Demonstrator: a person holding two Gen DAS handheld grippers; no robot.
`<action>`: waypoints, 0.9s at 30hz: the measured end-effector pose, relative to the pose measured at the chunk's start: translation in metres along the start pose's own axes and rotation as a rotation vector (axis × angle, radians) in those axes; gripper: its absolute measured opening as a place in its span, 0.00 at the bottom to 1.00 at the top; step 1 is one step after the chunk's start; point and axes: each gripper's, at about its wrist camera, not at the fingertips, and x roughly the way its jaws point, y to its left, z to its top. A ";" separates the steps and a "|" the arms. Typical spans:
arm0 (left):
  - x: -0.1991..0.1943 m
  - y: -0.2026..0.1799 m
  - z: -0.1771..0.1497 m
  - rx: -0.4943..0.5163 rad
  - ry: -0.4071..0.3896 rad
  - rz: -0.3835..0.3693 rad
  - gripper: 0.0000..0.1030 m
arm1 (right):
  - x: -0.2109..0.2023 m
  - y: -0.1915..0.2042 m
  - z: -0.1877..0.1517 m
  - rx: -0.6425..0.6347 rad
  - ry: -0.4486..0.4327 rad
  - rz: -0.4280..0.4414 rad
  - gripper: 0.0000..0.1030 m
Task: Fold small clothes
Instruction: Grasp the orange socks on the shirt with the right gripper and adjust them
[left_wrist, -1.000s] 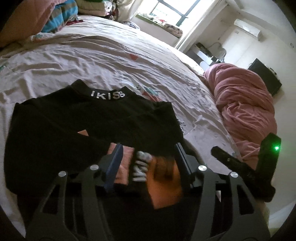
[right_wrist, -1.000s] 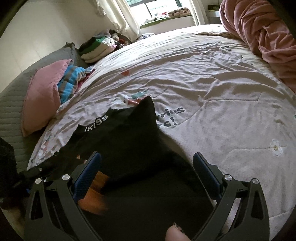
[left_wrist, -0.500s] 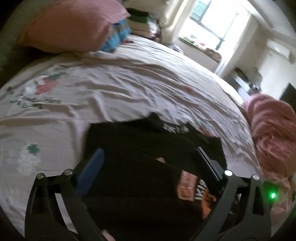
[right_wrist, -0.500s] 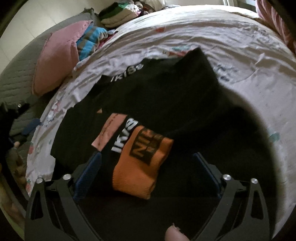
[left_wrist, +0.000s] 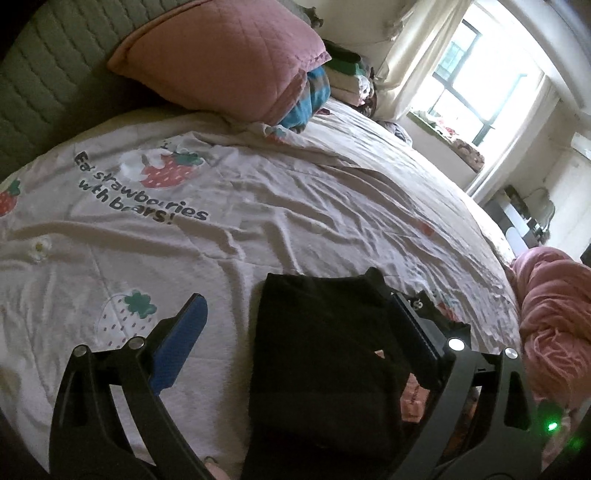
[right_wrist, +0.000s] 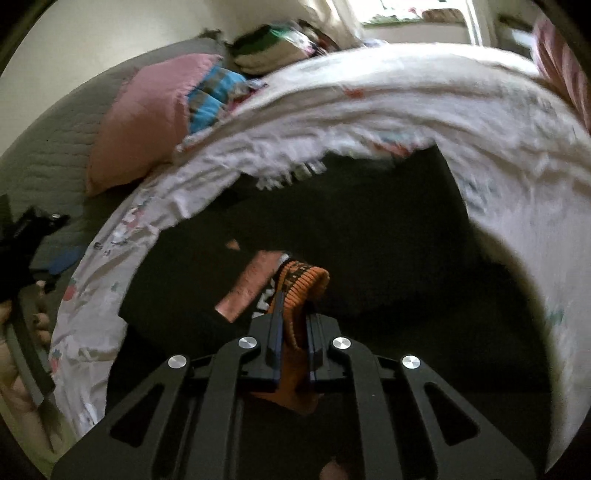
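right gripper pinches the orange cuff, left stands free

while the black top (left_wrist: 325, 354) lies spread on the strawberry-print bedsheet (left_wrist: 258, 206), the fold in hand looks like the sleeve step: the right gripper (right_wrist: 293, 332) has its jaws pressed together on the orange cuff (right_wrist: 306, 284) of the sleeve, with the ribbed edge bunched up between the pads. the cuff sits on top of the dark body of the garment, near its lower middle as the right wrist view shows it.

the left gripper (left_wrist: 295, 325) has its jaws spread wide and grips nothing; one blue-padded finger (left_wrist: 181, 332) hangs over bare sheet and the other over the garment, so the folded left edge of the top lies between them, not pinched.

my reading is that the next move calls for carrying the cuff across the body so the sleeve lies flat, without dragging the layers beneath. the left gripper could then close on the edge under it or press it down to steady the cloth.

both grippers point forward and down toward the bed, the left toward the pink pillow (left_wrist: 221, 55) at the headboard. the right wrist view is blurred, so finer detail of the sleeve is unclear.
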 end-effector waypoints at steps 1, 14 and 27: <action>0.000 0.000 0.000 0.001 0.001 0.000 0.88 | -0.003 0.004 0.006 -0.026 -0.010 0.008 0.08; 0.010 -0.004 -0.005 0.018 0.017 0.017 0.88 | -0.034 0.030 0.077 -0.316 -0.203 -0.060 0.08; 0.029 -0.037 -0.025 0.151 0.067 0.038 0.88 | -0.010 -0.005 0.060 -0.246 -0.166 -0.144 0.08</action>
